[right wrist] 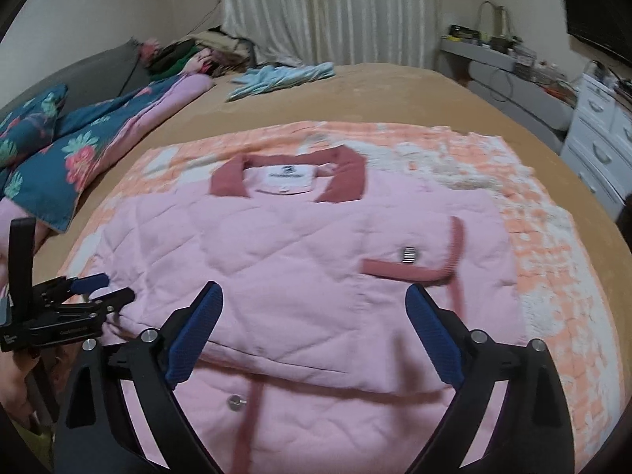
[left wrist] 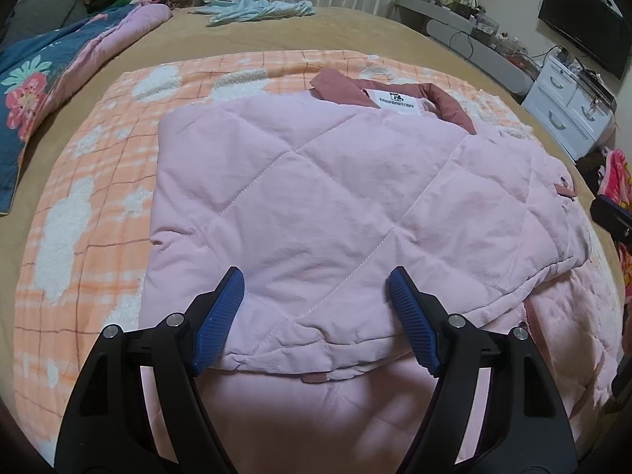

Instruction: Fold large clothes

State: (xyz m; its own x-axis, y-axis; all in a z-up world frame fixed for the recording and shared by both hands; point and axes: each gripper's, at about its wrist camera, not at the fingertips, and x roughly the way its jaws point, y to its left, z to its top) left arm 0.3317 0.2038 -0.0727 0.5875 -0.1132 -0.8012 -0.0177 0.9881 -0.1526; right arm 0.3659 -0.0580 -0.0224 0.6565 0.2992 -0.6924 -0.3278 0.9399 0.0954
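Observation:
A pale pink quilted jacket point(left wrist: 316, 197) with a dusty-rose collar point(left wrist: 446, 104) lies folded on an orange checked blanket point(left wrist: 98, 181). It also shows in the right wrist view point(right wrist: 300, 252), collar point(right wrist: 347, 175) at the far side, a rose pocket trim point(right wrist: 410, 268) on the right. My left gripper point(left wrist: 316, 288) is open, its blue pads over the jacket's near folded edge, holding nothing. My right gripper point(right wrist: 314, 300) is open over the jacket's near part, empty. The left gripper point(right wrist: 104, 288) shows at the jacket's left edge in the right wrist view.
The blanket lies on a tan bed point(right wrist: 395, 91). A floral blue quilt point(left wrist: 35, 91) lies at the left, a light blue garment point(right wrist: 284, 75) and a clothes pile point(right wrist: 189, 55) at the far side. White drawers point(right wrist: 600, 142) and a cluttered shelf point(left wrist: 474, 19) stand at the right.

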